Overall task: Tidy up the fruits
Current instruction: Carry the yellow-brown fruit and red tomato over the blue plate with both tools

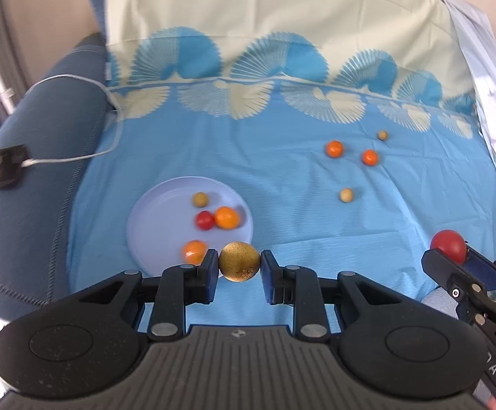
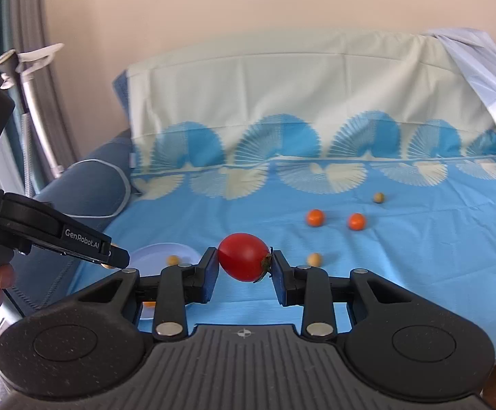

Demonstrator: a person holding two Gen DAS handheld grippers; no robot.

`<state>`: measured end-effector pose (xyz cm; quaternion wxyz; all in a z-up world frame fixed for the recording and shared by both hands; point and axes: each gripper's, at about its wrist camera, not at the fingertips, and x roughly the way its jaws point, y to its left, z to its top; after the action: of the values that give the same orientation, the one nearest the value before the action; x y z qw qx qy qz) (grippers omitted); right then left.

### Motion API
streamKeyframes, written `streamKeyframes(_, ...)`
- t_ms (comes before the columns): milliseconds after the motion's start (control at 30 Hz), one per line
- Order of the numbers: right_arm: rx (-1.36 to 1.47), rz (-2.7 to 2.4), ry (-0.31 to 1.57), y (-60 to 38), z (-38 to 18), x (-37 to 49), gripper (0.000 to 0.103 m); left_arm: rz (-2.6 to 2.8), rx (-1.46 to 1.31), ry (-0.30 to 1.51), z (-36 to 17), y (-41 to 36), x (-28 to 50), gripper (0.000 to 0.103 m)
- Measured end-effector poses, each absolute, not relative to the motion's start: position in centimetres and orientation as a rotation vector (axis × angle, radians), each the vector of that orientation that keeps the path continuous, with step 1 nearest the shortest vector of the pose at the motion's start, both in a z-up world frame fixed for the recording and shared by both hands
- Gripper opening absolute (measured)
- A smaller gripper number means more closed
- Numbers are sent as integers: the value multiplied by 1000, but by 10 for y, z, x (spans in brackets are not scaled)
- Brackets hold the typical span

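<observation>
Closest to the left wrist camera, the left gripper (image 1: 240, 262) pinches a speckled golden-brown round fruit (image 1: 239, 261) between nearly closed blue pads, just above the near edge of a pale lilac round plate (image 1: 152, 218) on the blue patterned bedsheet (image 1: 282, 198). Beside it, the right gripper (image 2: 244, 262) clamps a glossy red tomato (image 2: 243, 261), jaws narrow. Two small orange fruits (image 1: 335, 148) and two tan ones lie toward the sheet's far right corner.
</observation>
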<state>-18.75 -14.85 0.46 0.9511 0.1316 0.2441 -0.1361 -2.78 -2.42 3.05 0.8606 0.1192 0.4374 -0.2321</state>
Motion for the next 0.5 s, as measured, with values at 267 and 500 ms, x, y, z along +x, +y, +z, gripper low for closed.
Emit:
streamKeyframes(267,224,-201,483,-113,15,-184,35,-423,188,900,42,29,-39,29)
streamKeyframes(500,199,-183,483,-100,21,-182,35,-390,150,898,45,52,-37,29)
